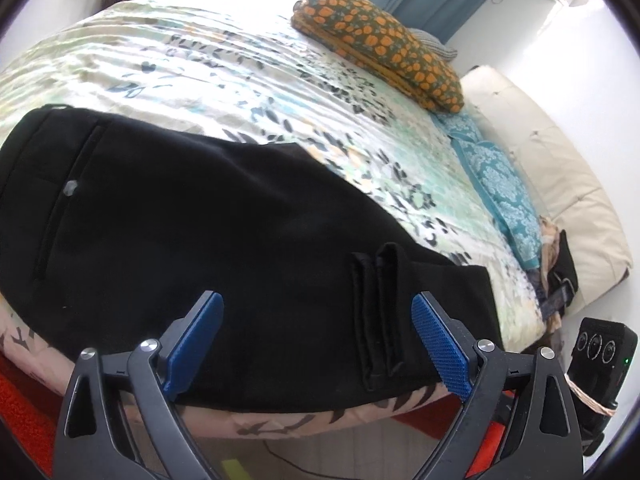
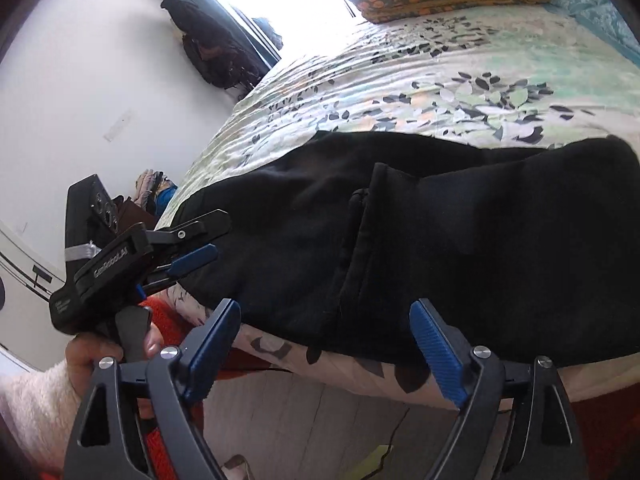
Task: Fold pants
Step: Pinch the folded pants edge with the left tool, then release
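Note:
Black pants lie folded along the near edge of the bed, with a back pocket and button at the left and the leg hems near my left gripper. My left gripper is open and empty, just above the pants' near edge. In the right wrist view the pants stretch across the bed edge. My right gripper is open and empty, in front of the bed edge. The left gripper also shows there, open at the pants' left end, held by a hand.
The bed has a leaf-print cover. A folded orange-flowered cloth lies at its far side, with a teal patterned cloth and a cream headboard to the right. An orange rug and pale floor lie below.

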Demonstrator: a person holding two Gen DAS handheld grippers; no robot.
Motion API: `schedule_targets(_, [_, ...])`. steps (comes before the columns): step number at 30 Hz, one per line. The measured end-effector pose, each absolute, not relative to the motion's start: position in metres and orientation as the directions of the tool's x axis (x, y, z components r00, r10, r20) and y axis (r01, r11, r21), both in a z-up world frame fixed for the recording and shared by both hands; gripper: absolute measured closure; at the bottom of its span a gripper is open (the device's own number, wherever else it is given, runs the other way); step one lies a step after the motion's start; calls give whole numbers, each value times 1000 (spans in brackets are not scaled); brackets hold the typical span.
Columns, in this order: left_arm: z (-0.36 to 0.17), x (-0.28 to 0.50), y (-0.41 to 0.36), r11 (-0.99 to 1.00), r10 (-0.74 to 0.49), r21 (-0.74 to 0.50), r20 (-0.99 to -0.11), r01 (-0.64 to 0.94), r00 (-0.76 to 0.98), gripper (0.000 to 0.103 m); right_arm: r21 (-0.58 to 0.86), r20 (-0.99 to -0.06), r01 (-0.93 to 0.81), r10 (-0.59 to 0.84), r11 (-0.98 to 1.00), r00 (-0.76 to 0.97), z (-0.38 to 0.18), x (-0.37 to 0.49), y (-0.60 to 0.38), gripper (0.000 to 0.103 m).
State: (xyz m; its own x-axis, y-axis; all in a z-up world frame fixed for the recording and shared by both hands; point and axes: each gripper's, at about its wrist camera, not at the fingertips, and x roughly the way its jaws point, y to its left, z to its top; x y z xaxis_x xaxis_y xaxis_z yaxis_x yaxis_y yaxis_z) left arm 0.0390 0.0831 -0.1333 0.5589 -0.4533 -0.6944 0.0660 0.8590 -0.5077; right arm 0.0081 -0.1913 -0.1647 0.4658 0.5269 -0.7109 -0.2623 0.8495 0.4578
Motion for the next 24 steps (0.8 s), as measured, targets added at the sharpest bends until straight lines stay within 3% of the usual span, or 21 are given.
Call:
schedule_targets(4, [-120,36,26,833,-552,-479,-684,276,477,32,387,-686,-193,421,902,593,-144,-24,-238,11])
schedule_targets(5, [-122,35,12,831,-556,-463,-694,307,457,35,407,-677,-155,411,900,611,-145,-28,-252,11])
schedule_targets(7, [-131,36,-10,840,-540,-431,-729,331,421,54,461,-660,-75,398,884,638,-149,-26,-275,11])
schedule_targets(9, [-143,39,-24,856,-507,-397,-773,331,381,65,490,-651,-18,380,872,657,-152,-24,-291,11])
schedule_targets(16, [-158,38,-36,898,-422,-326,-828,297,368,67,525,-634,17,378,851,675,-152,-17,-305,11])
schedule_targets(17, [-159,38,-39,898,-419,-318,-830,305,368,73,528,-634,19,379,849,673,-152,-17,-304,11])
schedule_targets(18, [-160,39,-42,902,-406,-302,-836,309,368,91,529,-635,20,380,848,672,-153,-16,-304,11])
schedule_targets(19, [-161,41,-45,908,-389,-285,-844,307,369,99,528,-635,20,380,849,672,-153,-17,-305,11])
schedule_targets(24, [-152,33,-34,921,-364,-259,-837,290,409,101,491,-638,41,328,870,696,-148,-18,-310,11])
